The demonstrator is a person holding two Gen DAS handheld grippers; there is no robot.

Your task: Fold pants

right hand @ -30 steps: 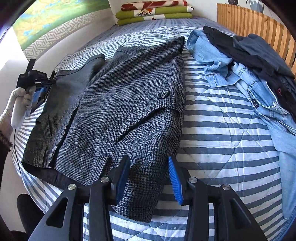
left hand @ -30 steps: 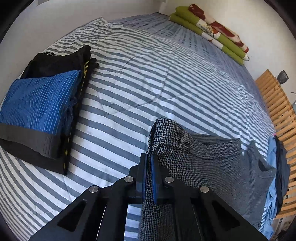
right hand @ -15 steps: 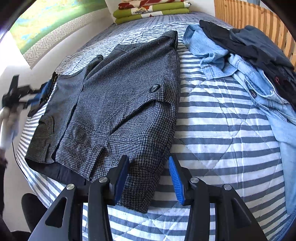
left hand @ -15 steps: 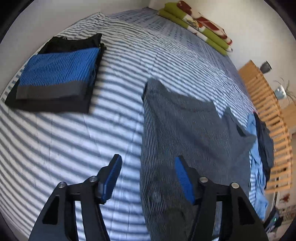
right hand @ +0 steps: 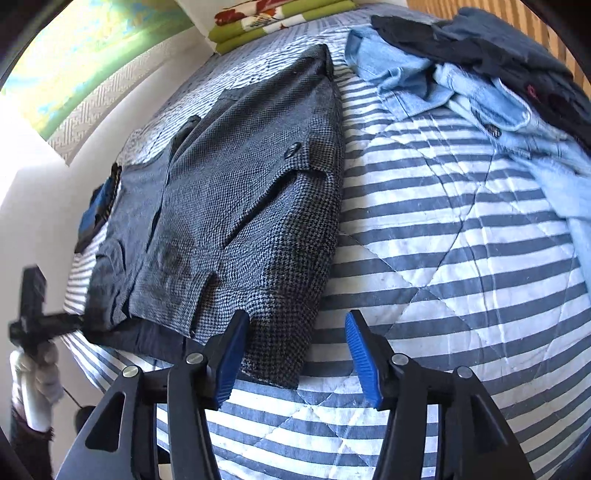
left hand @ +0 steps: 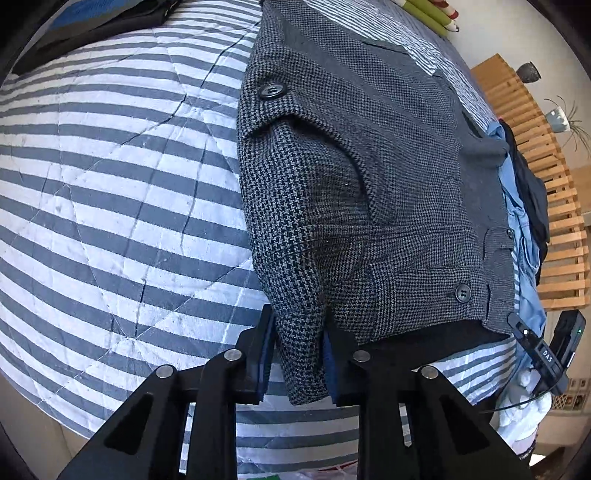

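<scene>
Pants [left hand: 369, 177] of grey houndstooth lie folded flat on the striped bed [left hand: 110, 192], their near waistband corner between the blue pads of the left hand-held gripper [left hand: 299, 354], whose jaws have just been closing and now pinch the cloth. At the other waistband corner the right hand-held gripper [right hand: 295, 362] has just been opening and stands released, one pad over the fabric edge. Beyond lie a light-blue denim garment [right hand: 443, 88], dark clothes [right hand: 480, 44], and green folded bedding [right hand: 280, 22] at the far wall.

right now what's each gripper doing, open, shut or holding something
left gripper: jaws just closing around the near corner of the grey houndstooth pants; looks like a grip.
right gripper: open, just widening, holding nothing; pants edge lies between its jaws.
</scene>
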